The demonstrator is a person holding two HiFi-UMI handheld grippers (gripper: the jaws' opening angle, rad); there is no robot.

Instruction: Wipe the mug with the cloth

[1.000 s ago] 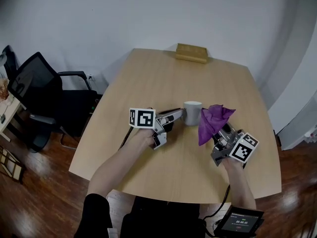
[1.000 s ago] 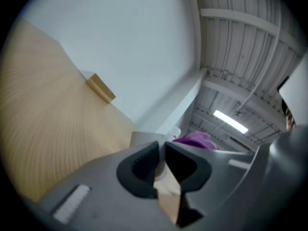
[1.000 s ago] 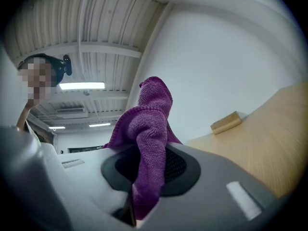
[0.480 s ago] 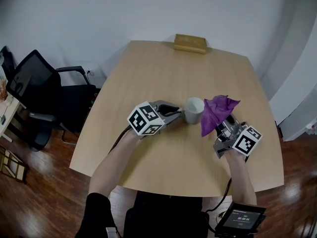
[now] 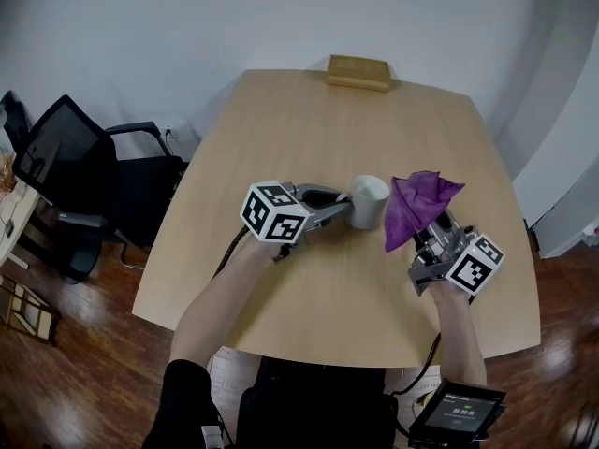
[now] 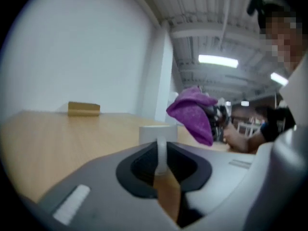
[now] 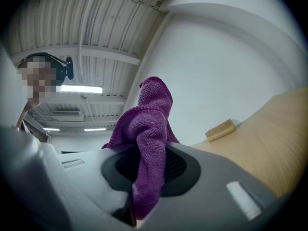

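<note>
Two tools work at mid-frame above the table [image 5: 318, 129]. The left gripper [image 5: 339, 210] is clamped on the handle of the white mug [image 5: 368, 201] (just right of its jaws). The right gripper [image 5: 429, 239] pinches the purple cloth [image 5: 418, 209], which is bunched just beside the mug.

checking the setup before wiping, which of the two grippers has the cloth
The right gripper: the purple cloth is clamped in its jaws. The left gripper is shut on the handle of the white mug.

Bright, even light from ceiling strip lights [image 6: 217, 60]; gripper views bulge, dark-cornered, foregrounds blurred.
</note>
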